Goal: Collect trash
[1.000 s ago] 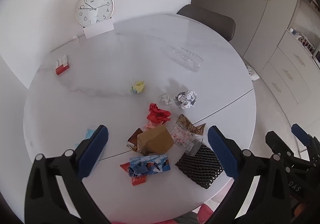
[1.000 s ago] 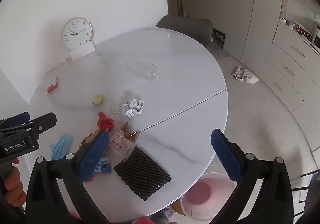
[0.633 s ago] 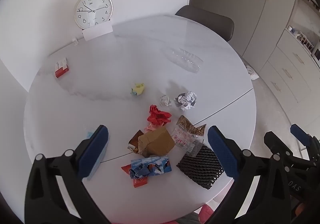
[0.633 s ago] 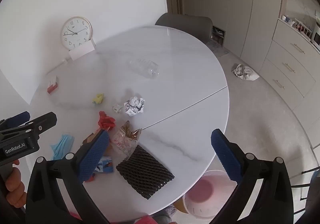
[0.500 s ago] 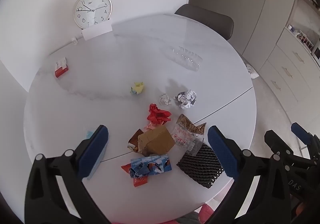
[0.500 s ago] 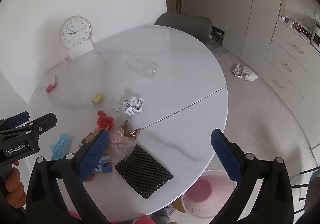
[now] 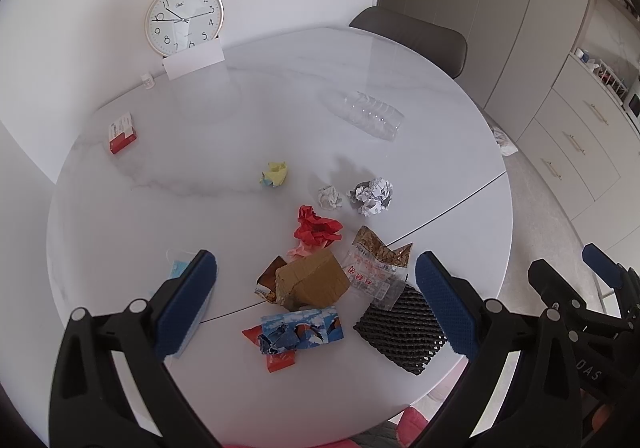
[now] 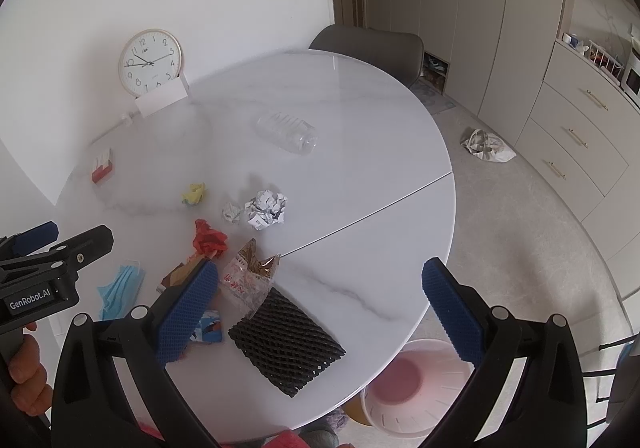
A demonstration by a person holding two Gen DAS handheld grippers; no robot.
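Trash lies scattered on a round white marble table [image 7: 200, 176]: a brown cardboard box [image 7: 314, 280], a black foam net [image 7: 400, 328], a clear snack bag [image 7: 372, 268], a blue wrapper [image 7: 300, 332], red crumpled paper [image 7: 316, 230], white paper balls [image 7: 372, 194], a yellow scrap [image 7: 274, 174], a clear bottle [image 7: 364, 114] and a blue face mask [image 8: 120, 290]. My left gripper [image 7: 316, 304] hovers open above the box. High over the table's near edge, my right gripper [image 8: 320, 308] is open and empty, above the foam net [image 8: 286, 342].
A clock [image 7: 184, 20] with a white card leans on the wall at the back. A red-and-white small box [image 7: 122, 132] sits at the far left. A grey chair [image 7: 412, 36] stands behind the table. A pink bin [image 8: 416, 384] is on the floor by the table's near edge.
Both views have drifted only slightly; the grippers stay open and nothing on the table has moved.
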